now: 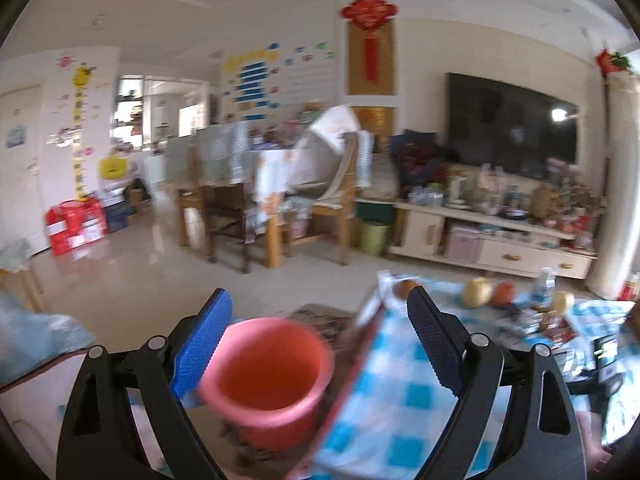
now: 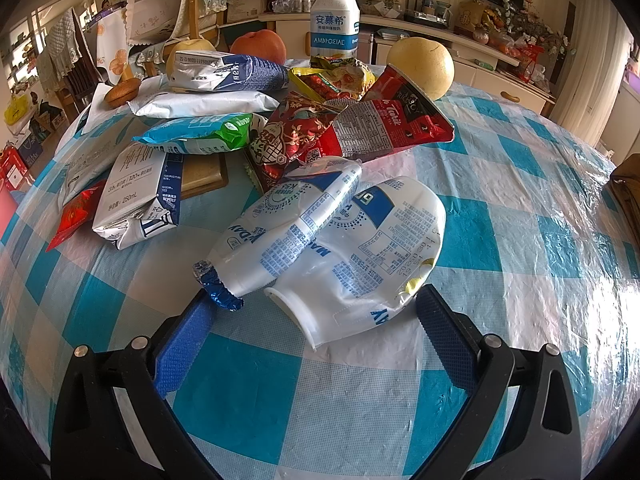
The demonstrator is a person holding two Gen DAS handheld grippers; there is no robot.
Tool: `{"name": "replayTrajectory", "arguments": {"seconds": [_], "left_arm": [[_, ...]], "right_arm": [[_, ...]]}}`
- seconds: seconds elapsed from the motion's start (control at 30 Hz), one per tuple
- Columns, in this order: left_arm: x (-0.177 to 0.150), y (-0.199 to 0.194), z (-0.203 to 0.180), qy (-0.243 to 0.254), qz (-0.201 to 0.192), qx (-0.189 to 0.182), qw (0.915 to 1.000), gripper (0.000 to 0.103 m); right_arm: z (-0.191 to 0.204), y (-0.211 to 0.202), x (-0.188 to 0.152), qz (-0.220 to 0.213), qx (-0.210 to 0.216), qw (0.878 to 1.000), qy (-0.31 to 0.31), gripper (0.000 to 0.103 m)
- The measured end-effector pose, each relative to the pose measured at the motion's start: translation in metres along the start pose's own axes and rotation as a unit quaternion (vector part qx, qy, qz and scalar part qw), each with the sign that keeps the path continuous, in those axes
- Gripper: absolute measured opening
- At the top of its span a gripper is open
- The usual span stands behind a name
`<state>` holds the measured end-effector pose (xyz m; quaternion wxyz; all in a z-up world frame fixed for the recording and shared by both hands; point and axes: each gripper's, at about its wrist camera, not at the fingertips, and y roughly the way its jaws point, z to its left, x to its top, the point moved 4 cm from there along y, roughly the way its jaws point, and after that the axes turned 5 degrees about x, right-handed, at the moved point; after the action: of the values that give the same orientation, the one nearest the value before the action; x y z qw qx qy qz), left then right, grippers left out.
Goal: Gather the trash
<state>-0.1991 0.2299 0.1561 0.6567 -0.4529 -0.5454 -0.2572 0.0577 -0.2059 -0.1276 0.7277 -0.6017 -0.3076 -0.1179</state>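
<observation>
In the right wrist view two crushed white plastic bottles point(image 2: 332, 240) lie on the blue-checked table point(image 2: 520, 240), just ahead of my open right gripper point(image 2: 312, 312), whose fingers flank their near ends. Behind them lies a heap of trash: a flattened milk carton point(image 2: 136, 200), red snack wrappers point(image 2: 360, 128) and blue-green packets point(image 2: 200, 136). In the left wrist view my left gripper point(image 1: 320, 320) is open, and a pink bin point(image 1: 268, 376) stands below between its fingers, beside the table's edge point(image 1: 400, 380). The view is blurred.
An upright white yoghurt bottle point(image 2: 335, 20), a yellow pear point(image 2: 422, 66), a peach point(image 2: 258, 50) and a small cake point(image 2: 122, 92) stand at the table's far side. Chairs point(image 1: 332, 208), a TV cabinet point(image 1: 500, 240) and a green bin point(image 1: 374, 236) stand across the room.
</observation>
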Motion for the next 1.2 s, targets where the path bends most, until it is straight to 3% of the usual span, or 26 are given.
{"name": "replayTrajectory", "arguments": {"seconds": [0.23,0.4,0.47,0.6,0.8,0.9,1.03,1.2], "left_arm": [[-0.005,0.044,-0.152,0.015,-0.026,-0.091,0.9954,0.09],[-0.051,0.088,-0.252,0.065,0.013,-0.144,0.9874,0.09],[-0.072,0.103,-0.271,0.076,0.037,-0.15,0.9851,0.09],[-0.092,0.124,-0.282,0.083,0.064,-0.148,0.9833,0.09],[-0.098,0.131,-0.283,0.09,0.067,-0.149,0.9825,0.09],[-0.102,0.135,-0.282,0.094,0.081,-0.147,0.9814,0.09],[-0.115,0.146,-0.284,0.117,0.116,-0.132,0.9774,0.09],[-0.129,0.155,-0.285,0.127,0.159,-0.124,0.9712,0.09]], "right_arm": [[0.0,0.0,0.0,0.0,0.0,1.0,0.0,0.099],[0.0,0.0,0.0,0.0,0.0,1.0,0.0,0.099],[0.0,0.0,0.0,0.0,0.0,1.0,0.0,0.099],[-0.001,0.002,0.002,0.001,0.002,1.0,0.0,0.1],[-0.001,0.001,0.003,0.005,0.001,1.0,-0.004,0.1],[-0.004,-0.009,0.0,0.022,-0.019,0.999,0.019,0.1],[-0.005,-0.058,0.004,-0.028,0.01,0.997,0.076,0.1],[0.011,-0.121,0.021,-0.135,0.005,0.989,0.055,0.1]]}}
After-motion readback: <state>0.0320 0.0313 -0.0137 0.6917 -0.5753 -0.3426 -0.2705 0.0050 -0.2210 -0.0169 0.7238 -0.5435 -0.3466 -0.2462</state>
